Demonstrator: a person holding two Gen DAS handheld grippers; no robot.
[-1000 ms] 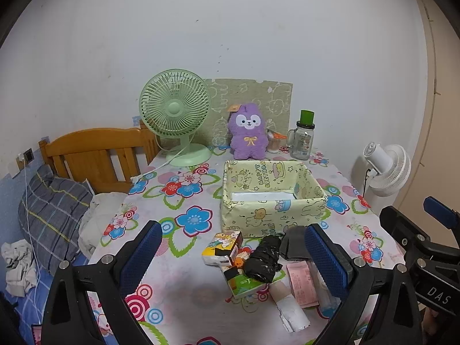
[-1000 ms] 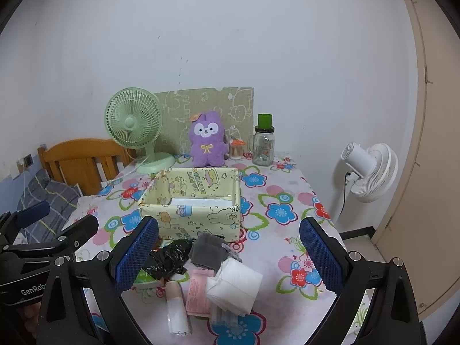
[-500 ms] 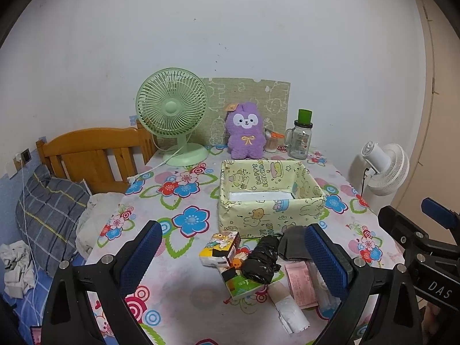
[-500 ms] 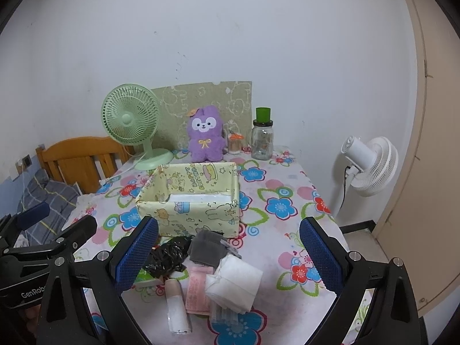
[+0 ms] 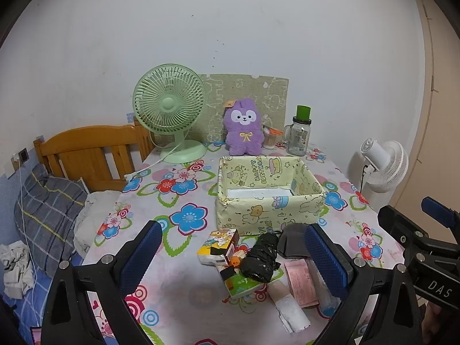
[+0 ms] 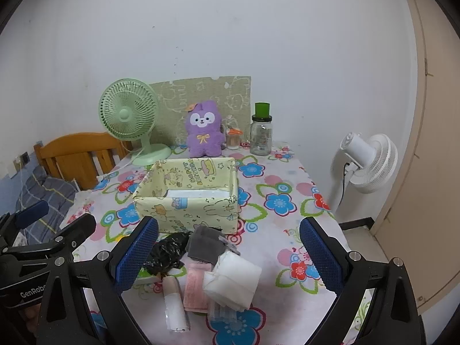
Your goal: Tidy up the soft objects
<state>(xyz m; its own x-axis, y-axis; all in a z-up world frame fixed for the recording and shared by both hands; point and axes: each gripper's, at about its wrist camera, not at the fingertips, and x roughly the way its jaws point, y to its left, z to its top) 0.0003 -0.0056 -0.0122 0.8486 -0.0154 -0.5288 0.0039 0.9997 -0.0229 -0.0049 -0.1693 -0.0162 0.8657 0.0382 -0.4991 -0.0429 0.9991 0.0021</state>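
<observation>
A pale yellow cartoon-print box (image 5: 270, 198) (image 6: 187, 195) stands open on the flowered table. In front of it lies a pile of soft things: a black crumpled bag (image 5: 261, 256) (image 6: 166, 251), a grey folded cloth (image 5: 291, 240) (image 6: 205, 243), a pink pack (image 5: 300, 281) (image 6: 195, 287), a white tissue pack (image 6: 233, 281), a white roll (image 5: 290, 310) (image 6: 174, 302) and small tissue packets (image 5: 220, 245). My left gripper (image 5: 234, 258) is open above the near table. My right gripper (image 6: 228, 253) is open above the pile. Both are empty.
A purple plush (image 5: 243, 129) (image 6: 203, 129), a green desk fan (image 5: 169, 109) (image 6: 129, 115), a glass jar with a green lid (image 5: 300, 135) (image 6: 261, 132) stand along the wall. A white floor fan (image 6: 371, 161) is right of the table. A wooden bed frame (image 5: 89, 149) is on the left.
Both grippers have drawn back and risen slightly; the table's objects sit a little lower and further in view. Nothing on the table has moved.
</observation>
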